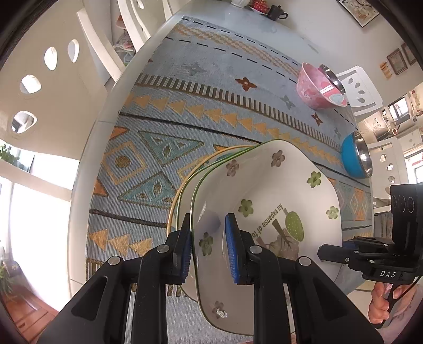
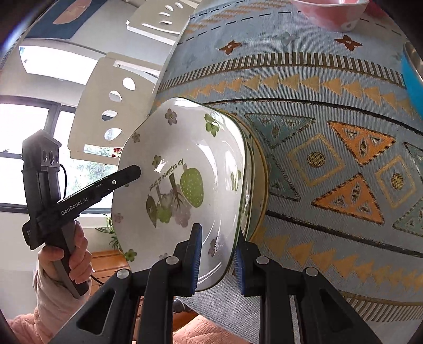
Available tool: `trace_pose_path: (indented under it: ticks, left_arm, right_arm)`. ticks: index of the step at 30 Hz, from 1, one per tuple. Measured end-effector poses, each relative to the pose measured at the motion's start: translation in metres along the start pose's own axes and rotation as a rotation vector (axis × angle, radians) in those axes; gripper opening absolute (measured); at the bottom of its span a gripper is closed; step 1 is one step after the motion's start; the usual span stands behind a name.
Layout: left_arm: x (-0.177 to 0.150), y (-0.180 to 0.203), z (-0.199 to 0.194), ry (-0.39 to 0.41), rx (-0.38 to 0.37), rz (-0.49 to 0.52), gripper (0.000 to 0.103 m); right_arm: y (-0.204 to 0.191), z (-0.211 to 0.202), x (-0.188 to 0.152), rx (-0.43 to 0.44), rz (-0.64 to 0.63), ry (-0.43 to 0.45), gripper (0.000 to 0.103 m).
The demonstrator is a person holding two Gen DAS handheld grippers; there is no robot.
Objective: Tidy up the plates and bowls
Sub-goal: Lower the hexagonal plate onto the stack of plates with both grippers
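A white square plate [image 1: 277, 190] [image 2: 185, 137] with a green rim and flower print hangs tilted over the patterned tablecloth [image 1: 185, 111]. My left gripper [image 1: 208, 225] is shut on one edge of its rim. On the opposite edge my right gripper [image 2: 218, 243] is shut too. Each wrist view shows the other gripper, the right gripper [image 1: 321, 251] and the left gripper [image 2: 136, 170], reaching in from the side. Two more plates, one yellow-rimmed [image 1: 174, 206] [image 2: 260, 164], nest close under the white plate. Whether the pads also grip them I cannot tell.
A pink bowl [image 1: 314, 87] [image 2: 327, 10] with a steel rim behind it and a blue steel-lined bowl [image 1: 350, 156] [image 2: 412, 79] stand on the cloth's far side. White chairs [image 2: 105, 111] ring the table. A dark teapot [image 1: 275, 12] stands at the far end.
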State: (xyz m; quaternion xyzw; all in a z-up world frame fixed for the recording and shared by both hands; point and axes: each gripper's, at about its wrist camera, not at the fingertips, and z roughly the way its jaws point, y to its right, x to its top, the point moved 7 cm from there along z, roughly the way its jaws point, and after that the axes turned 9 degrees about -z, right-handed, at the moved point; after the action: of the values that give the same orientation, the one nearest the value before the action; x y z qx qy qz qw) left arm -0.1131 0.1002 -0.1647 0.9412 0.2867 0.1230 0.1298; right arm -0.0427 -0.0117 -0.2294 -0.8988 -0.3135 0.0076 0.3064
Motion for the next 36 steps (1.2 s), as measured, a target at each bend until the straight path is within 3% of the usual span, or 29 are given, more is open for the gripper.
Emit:
trace_pose_path:
  ticks: [10, 18, 20, 26, 32, 36]
  left_arm:
    - [-0.002, -0.008, 0.005, -0.021, -0.024, -0.018, 0.019]
    - [-0.004, -0.003, 0.006, -0.016, 0.039, 0.029, 0.019]
    - [-0.003, -0.002, 0.007, -0.022, 0.033, 0.029, 0.025]
    - [-0.001, -0.005, 0.007, -0.049, 0.010, 0.002, 0.025]
    - [0.002, -0.011, 0.006, -0.070, -0.027, -0.092, 0.025]
    - [0.002, -0.009, 0.007, -0.072, -0.003, -0.078, 0.025]
  right_arm:
    - [0.001, 0.010, 0.001, 0.007, 0.019, -0.014, 0.023]
    - [0.002, 0.006, 0.001, -0.016, 0.016, -0.002, 0.024]
    - [0.002, 0.006, 0.001, -0.013, 0.028, 0.001, 0.025]
    - [0.004, 0.004, 0.001, -0.016, 0.049, 0.003, 0.025]
    - [0.007, 0.004, -0.001, 0.007, 0.083, 0.014, 0.025]
    - [0.010, 0.003, -0.002, 0.028, 0.111, 0.021, 0.025]
